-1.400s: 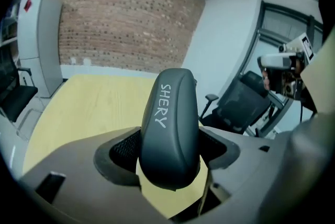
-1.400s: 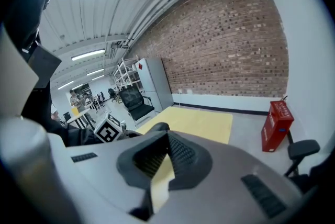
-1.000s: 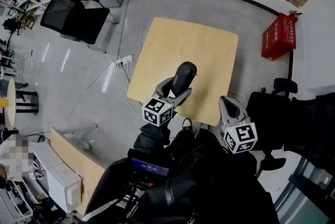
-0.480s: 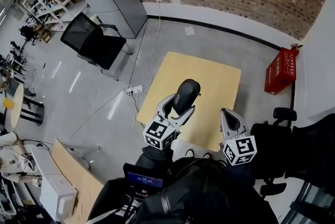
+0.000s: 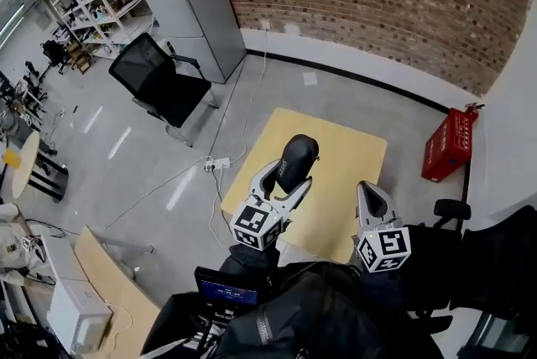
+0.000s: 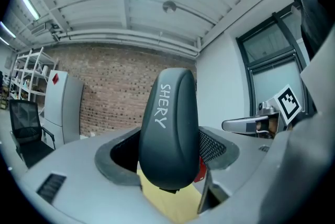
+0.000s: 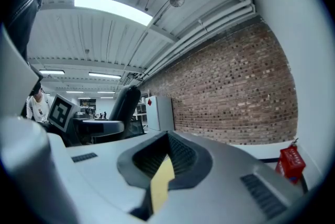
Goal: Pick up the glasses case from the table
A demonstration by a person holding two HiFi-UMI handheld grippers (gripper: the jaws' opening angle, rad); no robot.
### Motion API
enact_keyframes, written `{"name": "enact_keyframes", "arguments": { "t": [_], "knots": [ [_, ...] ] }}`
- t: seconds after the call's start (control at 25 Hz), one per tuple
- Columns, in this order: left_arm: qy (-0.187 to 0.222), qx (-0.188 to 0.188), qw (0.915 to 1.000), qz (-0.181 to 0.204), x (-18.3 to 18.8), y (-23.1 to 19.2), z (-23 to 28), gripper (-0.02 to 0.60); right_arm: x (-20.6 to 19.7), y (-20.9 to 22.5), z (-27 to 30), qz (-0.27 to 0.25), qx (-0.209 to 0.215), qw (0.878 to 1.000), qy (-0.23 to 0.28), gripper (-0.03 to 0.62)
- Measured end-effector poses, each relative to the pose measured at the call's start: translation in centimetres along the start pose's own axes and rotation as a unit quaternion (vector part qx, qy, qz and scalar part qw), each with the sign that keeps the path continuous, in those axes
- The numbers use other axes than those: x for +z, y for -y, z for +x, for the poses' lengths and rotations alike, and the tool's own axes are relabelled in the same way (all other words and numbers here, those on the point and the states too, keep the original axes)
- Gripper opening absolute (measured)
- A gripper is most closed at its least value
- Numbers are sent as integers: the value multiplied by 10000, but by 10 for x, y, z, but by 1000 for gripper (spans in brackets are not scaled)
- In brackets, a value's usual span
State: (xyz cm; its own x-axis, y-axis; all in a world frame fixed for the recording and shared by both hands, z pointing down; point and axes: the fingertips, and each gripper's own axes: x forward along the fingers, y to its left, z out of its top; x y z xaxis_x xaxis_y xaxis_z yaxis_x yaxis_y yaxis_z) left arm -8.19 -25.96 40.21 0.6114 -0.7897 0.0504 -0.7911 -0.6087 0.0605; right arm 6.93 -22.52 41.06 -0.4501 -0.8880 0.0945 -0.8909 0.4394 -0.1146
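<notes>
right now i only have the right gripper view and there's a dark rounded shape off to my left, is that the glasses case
observer: yes, that's the dark rounded hard-shell glasses case. It stands upright, clamped between the jaws of the left hand-held gripper.
operator: is it off the table
observer: it looks so. In the left gripper view the pale wooden square table shows below the case's lower end, apart from it.
operator: any marking so i know it's the right one
observer: white letters reading SHERY run along the face that is turned to the left gripper's camera.
</notes>
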Motion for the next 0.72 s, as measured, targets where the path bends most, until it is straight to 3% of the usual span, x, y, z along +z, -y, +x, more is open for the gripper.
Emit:
{"name": "enact_keyframes", "arguments": {
  "t": [0.12, 0.4, 0.72],
  "knots": [
    [161, 64, 9998, 18, 13, -5, -2, 331, 11, -2, 3, -86, -27, 9999, 138, 2],
    [613, 274, 9966, 467, 39, -7, -8, 331, 29, -5, 2, -260, -97, 9985, 475, 3],
    [696, 284, 9955, 583, 48, -3, -5, 331, 42, 0, -5, -356, -281, 9966, 694, 3]
  ]
}}
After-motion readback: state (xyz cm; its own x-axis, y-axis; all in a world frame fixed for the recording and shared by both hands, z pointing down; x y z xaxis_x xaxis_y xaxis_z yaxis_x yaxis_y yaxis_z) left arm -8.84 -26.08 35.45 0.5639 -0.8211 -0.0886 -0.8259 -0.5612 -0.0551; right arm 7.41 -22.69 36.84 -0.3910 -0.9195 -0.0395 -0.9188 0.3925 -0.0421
